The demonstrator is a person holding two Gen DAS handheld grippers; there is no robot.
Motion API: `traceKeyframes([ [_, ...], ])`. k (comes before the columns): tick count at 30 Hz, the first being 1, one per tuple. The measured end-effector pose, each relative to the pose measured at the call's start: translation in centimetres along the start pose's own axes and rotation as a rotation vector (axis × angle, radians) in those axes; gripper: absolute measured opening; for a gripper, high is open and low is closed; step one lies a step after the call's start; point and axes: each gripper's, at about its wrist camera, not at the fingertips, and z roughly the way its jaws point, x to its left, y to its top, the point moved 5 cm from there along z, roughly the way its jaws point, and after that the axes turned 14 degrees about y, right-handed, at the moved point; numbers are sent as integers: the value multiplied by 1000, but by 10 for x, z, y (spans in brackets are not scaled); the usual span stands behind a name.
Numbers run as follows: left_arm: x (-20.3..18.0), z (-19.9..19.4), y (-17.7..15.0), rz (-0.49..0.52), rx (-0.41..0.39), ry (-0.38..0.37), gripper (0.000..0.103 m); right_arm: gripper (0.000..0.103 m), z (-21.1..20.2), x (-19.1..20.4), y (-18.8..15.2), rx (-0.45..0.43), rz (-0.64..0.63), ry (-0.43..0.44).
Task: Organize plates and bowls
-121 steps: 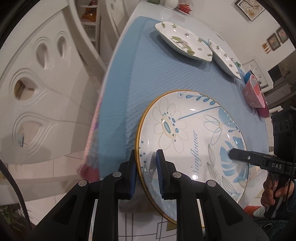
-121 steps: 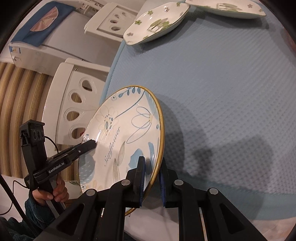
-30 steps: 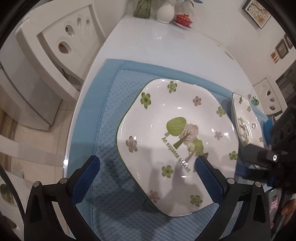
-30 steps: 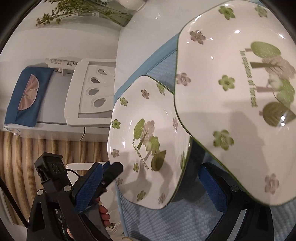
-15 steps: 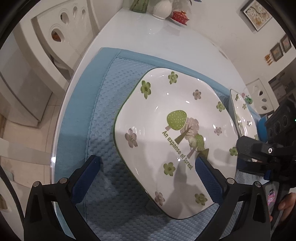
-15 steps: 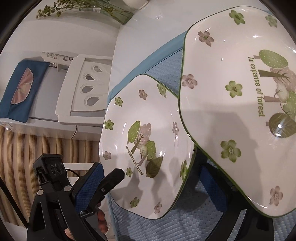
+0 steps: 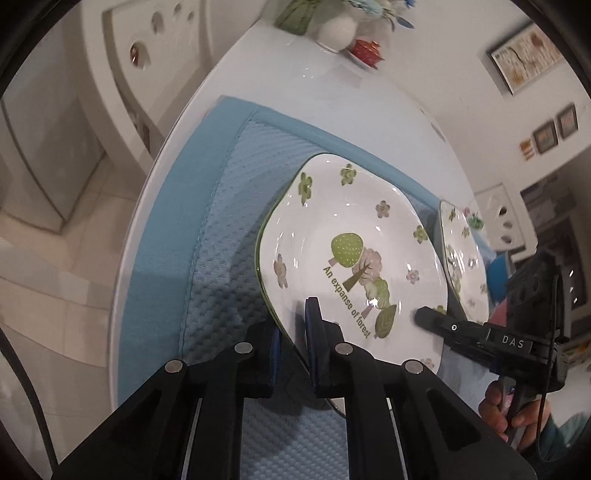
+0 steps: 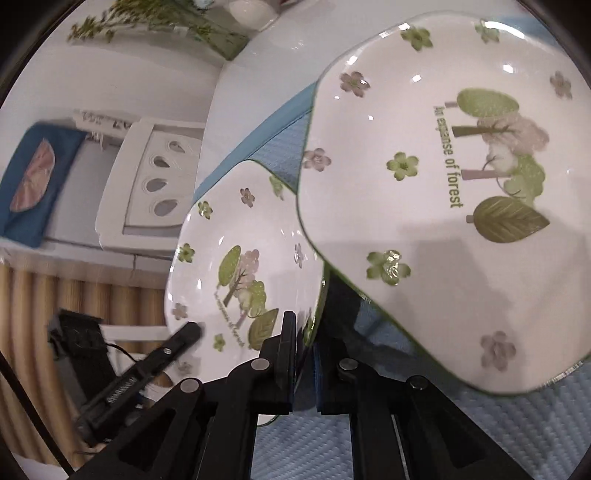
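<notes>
My left tool (image 7: 293,343) is squeezed tight on the near rim of a white, square-ish china plate with green flowers, little trees and the words "An expanse of forest" (image 7: 354,258). One blue pad sits on top of the rim and the other is under it. My right tool (image 8: 304,345) pinches the other side of this same plate (image 8: 240,280), and in the left camera I can see its black tip (image 7: 428,319) touching the plate's right edge. The plate is tilted, with its left side up off the light blue bumpy cloth mat (image 7: 221,236) that covers part of the white round table (image 7: 321,88). I hold it between both tools. A second white plate with the same green trees and flowers (image 8: 443,184) is just beside it on the right, and in the right camera its edge lies over the edge of the plate I hold. I cannot tell if the two plates touch. In the left camera this second plate (image 7: 461,258) looks thin because I see it from the side. My right hand (image 7: 509,406) grips the black handle of the right tool. At the far end of the table stand a white round vase (image 7: 338,31) and a small red dish (image 7: 365,50). A white chair with drop-shaped holes (image 8: 155,181) stands beside the table.
</notes>
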Motion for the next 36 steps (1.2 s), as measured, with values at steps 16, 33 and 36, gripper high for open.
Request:
traceKeyframes([
  [16,0,-55,-24,113,-131,75,15,12,-18,68,-33,20,-372,-115],
  [33,-6,-101,-63,168,-198,111,17,14,-56,95,-87,-1,-476,-170],
  [36,-7,-104,-71,161,-193,111,17,14,-60,93,-95,-7,-451,-167],
])
